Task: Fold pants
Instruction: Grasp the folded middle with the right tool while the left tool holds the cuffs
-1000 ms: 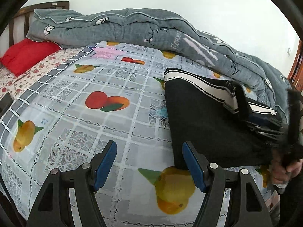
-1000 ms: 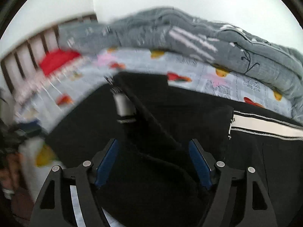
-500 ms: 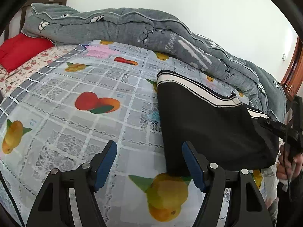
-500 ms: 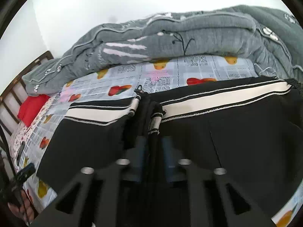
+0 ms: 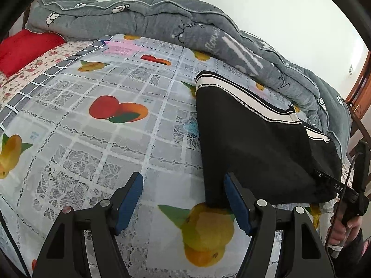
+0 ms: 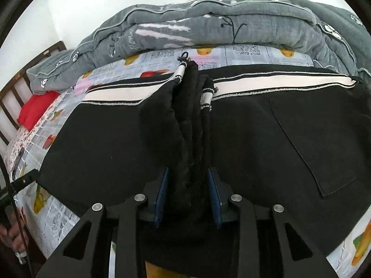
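Pants (image 5: 252, 143), black w/ white side stripe, lying folded right of centre in left wrist view, on fruit-print bed sheet (image 5: 97, 139); filling most of lower half in right wrist view. Soft, thick-looking knit, prob. light to medium weight, limp, not slippery; likely to sag and bunch wherever unsupported. No fragile parts seen, only small metal pull (image 6: 184, 56) at top of gathered fabric.

Right gripper (image 6: 187, 194) clenched on thick bunch of pants, several layers pinched between blue pads; jaws just been closing, fabric between them. Left gripper (image 5: 183, 199) released, spread wide, nothing between pads, hovering over sheet w/ right pad (image 5: 236, 203) overlapping near corner of pants in view; contact not clear.

Best hold, judged: corners or folded edge, all layers at once; stripe hem a good guide for lining up. Free near corner, bottom centre of left view, looks easiest for left gripper.

Room: wide bare sheet across centre-left of left view, plenty of space to lay or drag. Grey quilt (image 5: 208, 37) heaped along top, near far edge of pants. Red pillow (image 5: 25, 48) upper left, well apart. Bed edge close at lower right; risk of cloth sliding off.
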{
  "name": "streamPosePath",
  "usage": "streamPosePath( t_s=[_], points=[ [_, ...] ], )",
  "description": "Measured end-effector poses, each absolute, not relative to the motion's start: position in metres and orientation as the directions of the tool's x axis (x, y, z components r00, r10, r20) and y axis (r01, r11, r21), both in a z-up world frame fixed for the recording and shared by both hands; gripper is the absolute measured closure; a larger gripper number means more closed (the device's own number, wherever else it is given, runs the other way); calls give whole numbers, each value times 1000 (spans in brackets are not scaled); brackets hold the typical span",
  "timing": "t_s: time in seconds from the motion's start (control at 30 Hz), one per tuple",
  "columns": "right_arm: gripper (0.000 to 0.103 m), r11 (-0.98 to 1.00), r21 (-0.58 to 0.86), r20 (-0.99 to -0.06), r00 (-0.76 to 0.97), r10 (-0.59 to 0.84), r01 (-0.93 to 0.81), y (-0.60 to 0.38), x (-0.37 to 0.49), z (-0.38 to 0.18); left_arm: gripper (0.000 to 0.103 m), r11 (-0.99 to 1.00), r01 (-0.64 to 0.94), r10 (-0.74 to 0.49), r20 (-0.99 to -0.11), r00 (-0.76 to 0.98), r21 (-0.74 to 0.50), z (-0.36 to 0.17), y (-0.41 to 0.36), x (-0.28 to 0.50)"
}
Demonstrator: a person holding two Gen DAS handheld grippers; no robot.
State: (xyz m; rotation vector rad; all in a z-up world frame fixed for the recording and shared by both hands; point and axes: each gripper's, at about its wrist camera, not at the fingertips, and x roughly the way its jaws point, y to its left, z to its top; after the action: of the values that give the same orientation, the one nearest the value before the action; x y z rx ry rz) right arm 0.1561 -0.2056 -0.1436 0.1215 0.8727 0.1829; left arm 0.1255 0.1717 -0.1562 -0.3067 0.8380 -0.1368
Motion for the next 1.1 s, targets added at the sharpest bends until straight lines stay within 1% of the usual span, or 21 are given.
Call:
streamPosePath(
  t_s=[0.1, 0.17, 0.2, 0.27, 0.3, 0.43, 0.47, 0.5, 0.53, 0.6, 0.63, 0.67, 0.7, 0.77, 0.8, 0.83, 0.87, 0.93, 1.0, 1.07, 1.1],
  points=[
    [68, 967, 209, -751, 610, 254, -144, -215, 158, -135, 33, 950, 8, -237, -708, 665, -311, -154, 171, 126],
    [66, 969, 206, -727, 643, 242, -133, -221, 161, -124, 33, 953, 11, -233, -707, 668, -304, -152, 171, 128],
    [63, 972, 197, -717, 657, 231, -127, -221, 165, -119, 33, 954, 9, -229, -708, 668, -300, -151, 171, 129],
    [54, 969, 197, -707, 664, 245, -148, -218, 179, -110, 33, 954, 0, -223, -709, 669, -300, -149, 173, 131],
    [48, 964, 204, -705, 658, 266, -171, -213, 191, -107, 33, 953, -2, -224, -708, 670, -304, -147, 174, 132],
    [47, 963, 198, -757, 596, 270, -185, -192, 236, -117, 33, 953, -5, -219, -703, 676, -302, -143, 176, 133],
    [50, 967, 177, -779, 575, 251, -183, -186, 245, -124, 33, 955, -3, -217, -702, 678, -298, -142, 176, 133],
    [82, 973, 143, -799, 560, 221, -181, -182, 253, -131, 33, 956, 0, -214, -702, 679, -292, -141, 177, 133],
    [91, 973, 155, -791, 570, 224, -169, -186, 254, -132, 33, 959, 1, -208, -702, 681, -283, -140, 177, 134],
    [91, 950, 279, -728, 616, 302, -136, -206, 249, -128, 33, 962, 7, -203, -696, 689, -274, -138, 178, 134],
    [91, 944, 307, -727, 611, 313, -119, -213, 249, -131, 33, 961, 11, -207, -692, 691, -276, -138, 178, 135],
    [88, 951, 292, -756, 585, 292, -98, -212, 251, -139, 33, 960, 13, -212, -692, 691, -281, -138, 178, 138],
    [83, 962, 254, -795, 545, 267, -101, -207, 255, -149, 33, 958, 12, -217, -697, 684, -287, -138, 176, 143],
    [83, 968, 220, -795, 552, 251, -123, -204, 248, -147, 33, 956, 23, -231, -700, 676, -293, -137, 172, 150],
    [77, 971, 209, -794, 560, 238, -116, -205, 244, -143, 33, 954, 43, -247, -696, 674, -296, -136, 168, 152],
    [66, 979, 182, -790, 579, 200, -91, -207, 235, -137, 33, 954, 54, -252, -695, 673, -294, -135, 164, 153],
    [64, 984, 164, -774, 608, 174, -74, -210, 225, -131, 33, 955, 59, -254, -695, 673, -292, -135, 161, 154],
    [59, 985, 162, -732, 662, 160, -59, -216, 199, -124, 33, 950, 75, -274, -691, 669, -304, -138, 153, 156],
    [59, 984, 164, -731, 661, 172, -75, -218, 176, -132, 33, 949, 83, -283, -708, 647, -303, -147, 146, 158],
    [59, 988, 118, -732, 663, 154, -99, -218, 161, -143, 31, 961, 74, -254, -744, 618, -266, -159, 137, 159],
    [58, 988, 109, -698, 700, 154, -109, -219, 148, -145, 31, 966, 78, -239, -739, 630, -245, -162, 134, 155]
  ],
)
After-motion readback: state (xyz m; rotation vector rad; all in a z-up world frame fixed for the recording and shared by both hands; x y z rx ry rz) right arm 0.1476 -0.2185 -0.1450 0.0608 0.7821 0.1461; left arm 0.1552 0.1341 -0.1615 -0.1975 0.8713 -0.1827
